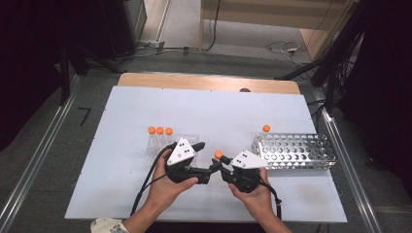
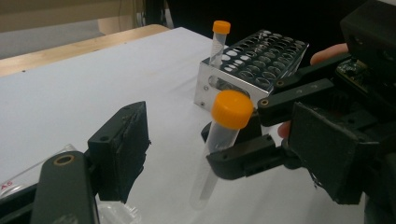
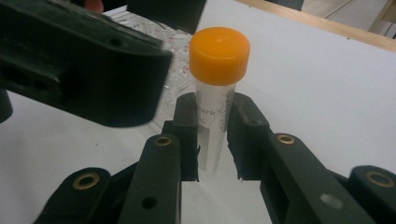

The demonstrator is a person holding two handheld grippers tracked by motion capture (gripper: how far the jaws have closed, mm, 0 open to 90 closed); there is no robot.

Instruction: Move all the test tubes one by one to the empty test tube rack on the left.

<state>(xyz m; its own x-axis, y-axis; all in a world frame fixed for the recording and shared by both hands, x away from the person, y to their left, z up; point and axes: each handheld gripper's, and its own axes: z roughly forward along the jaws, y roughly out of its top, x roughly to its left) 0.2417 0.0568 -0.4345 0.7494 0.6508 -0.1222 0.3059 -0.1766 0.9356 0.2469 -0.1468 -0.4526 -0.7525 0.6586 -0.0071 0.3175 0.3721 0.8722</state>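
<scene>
Table: a white sheet [image 1: 204, 116] covers the top, and a strip of bare wood [image 1: 209, 82] shows along its far edge.
Floor: grey [image 1: 43, 145] on both sides of the table, paler grey [image 1: 182, 22] beyond it.
Rails: a metal rail [image 1: 36, 162] runs along the floor on the left, another [image 1: 347, 170] on the right.
Cables: black leads [image 1: 214, 24] trail over the far floor, and a white cable [image 1: 284, 47] lies coiled near the right.
Furniture: a light wooden panel [image 1: 272, 12] stands at the back; a dark cabinet [image 1: 128, 22] sits at the far left.
Sides: black hangings [image 1: 24, 68] close off the left, dark stands [image 1: 340, 53] the right.
Light: even and soft, brightest on the white sheet.
</scene>
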